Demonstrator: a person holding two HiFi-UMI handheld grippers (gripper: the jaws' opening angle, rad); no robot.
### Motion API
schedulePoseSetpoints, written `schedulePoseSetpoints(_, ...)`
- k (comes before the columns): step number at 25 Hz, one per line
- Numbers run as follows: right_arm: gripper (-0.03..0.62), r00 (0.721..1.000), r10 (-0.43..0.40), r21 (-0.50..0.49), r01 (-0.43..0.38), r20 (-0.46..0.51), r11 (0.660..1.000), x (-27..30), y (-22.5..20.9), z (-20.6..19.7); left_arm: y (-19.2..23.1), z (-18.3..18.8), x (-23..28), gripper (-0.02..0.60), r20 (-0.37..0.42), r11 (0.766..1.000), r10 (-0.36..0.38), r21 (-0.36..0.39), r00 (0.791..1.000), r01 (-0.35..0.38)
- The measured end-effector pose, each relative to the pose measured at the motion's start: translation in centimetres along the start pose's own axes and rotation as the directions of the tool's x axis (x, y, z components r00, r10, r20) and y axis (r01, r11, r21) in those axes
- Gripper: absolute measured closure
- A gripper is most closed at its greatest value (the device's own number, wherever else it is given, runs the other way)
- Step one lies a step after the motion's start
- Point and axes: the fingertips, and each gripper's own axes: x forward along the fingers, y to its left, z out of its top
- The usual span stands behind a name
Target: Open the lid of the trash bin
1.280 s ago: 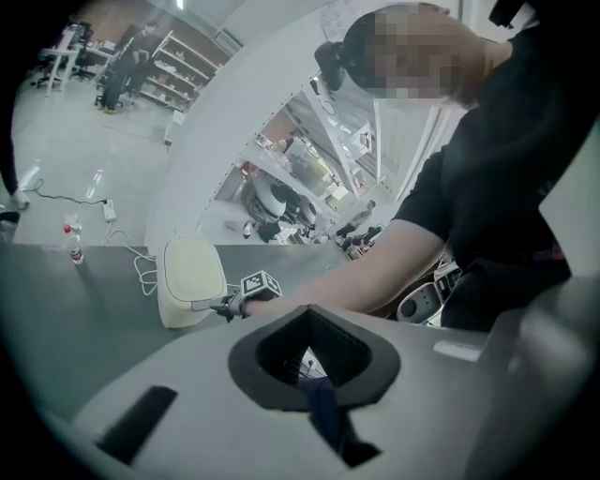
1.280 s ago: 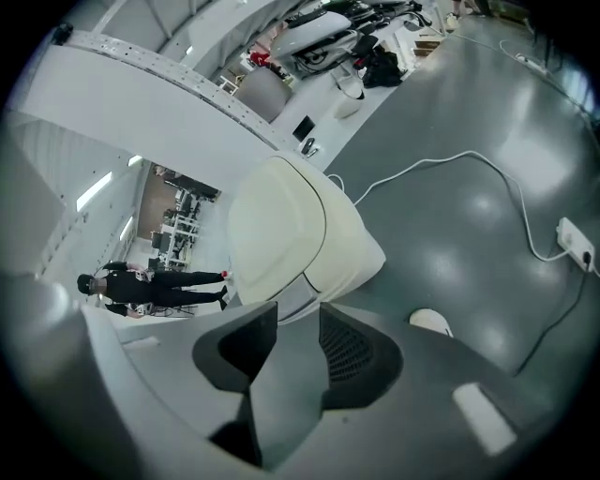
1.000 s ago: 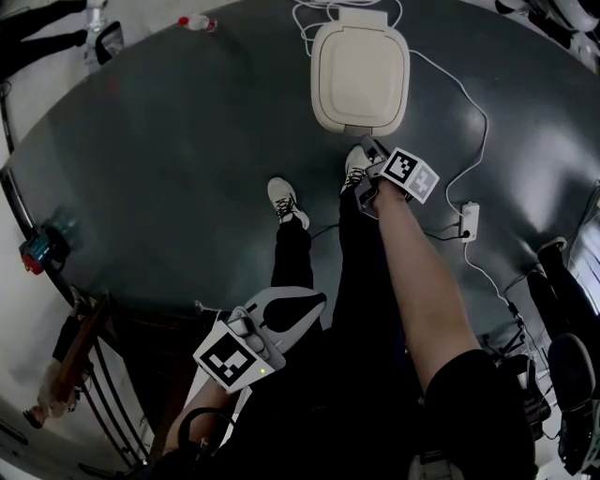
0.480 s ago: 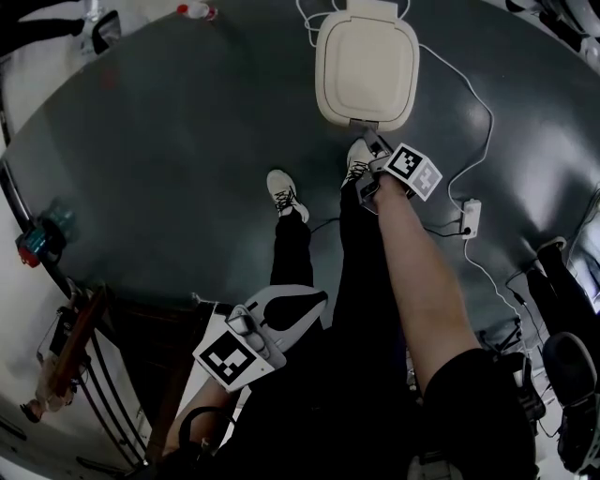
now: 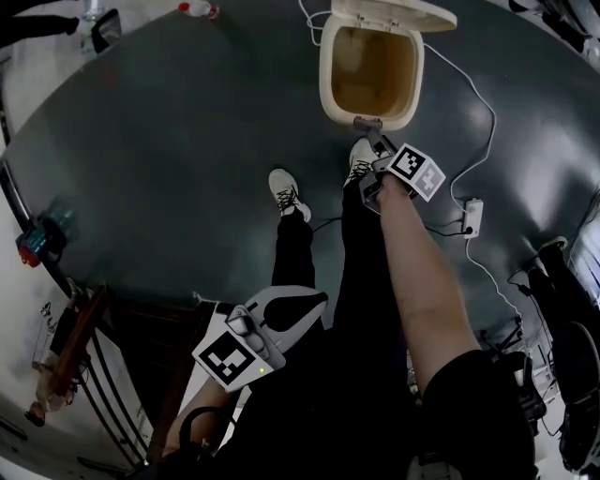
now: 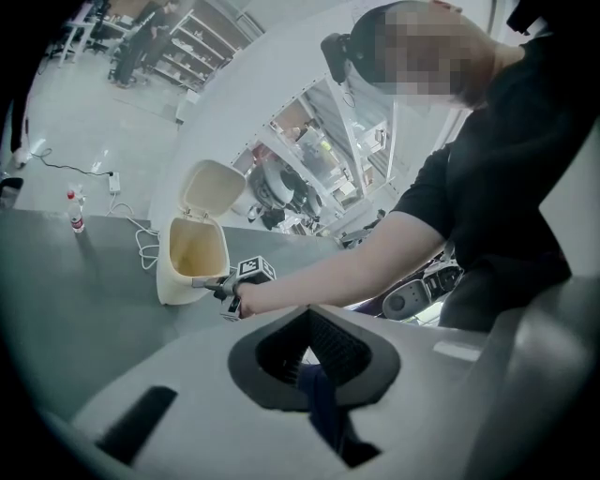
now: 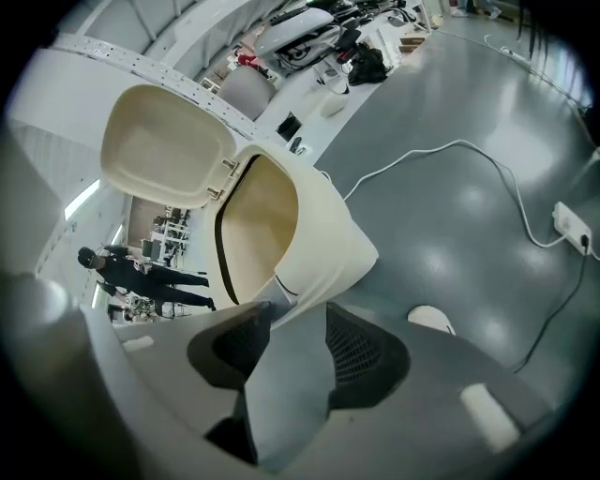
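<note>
The cream trash bin [image 5: 325, 80] stands on the dark floor ahead of my feet. Its lid [image 5: 389, 13] is swung up at the back, showing a tan inside. My right gripper [image 5: 374, 141] is at the bin's front rim, by the small grey latch tab [image 5: 367, 123]. Its jaws have just been opening and stand apart, with nothing clamped. In the right gripper view the bin [image 7: 328, 246], the raised lid [image 7: 164, 145] and the tab [image 7: 273, 292] lie just beyond the right gripper [image 7: 295, 314]. My left gripper [image 5: 317, 300] hangs by my legs, tips together and empty, far from the bin [image 6: 192, 258].
A white cable runs from behind the bin to a power strip [image 5: 470, 220] on the right. My shoes [image 5: 286, 198] stand just before the bin. A bottle [image 5: 197, 10] lies at the far edge of the floor mat. A person [image 7: 141, 272] stands far off.
The lid was shut flat on the bin and has sprung up to stand open. Neither hand has shifted noticeably.
</note>
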Motion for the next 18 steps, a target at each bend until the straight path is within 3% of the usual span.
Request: schedulePoseSetpoints(18, 0.409, 0.998, -0.041, -0.029, 0.040, -0.040, 0.999, 0.0, 0.2, 0.2, -0.9, 0.5, -0.5, 0.578, 0.011, 1.000, -0.003, 0.021, 1.000, 0.003)
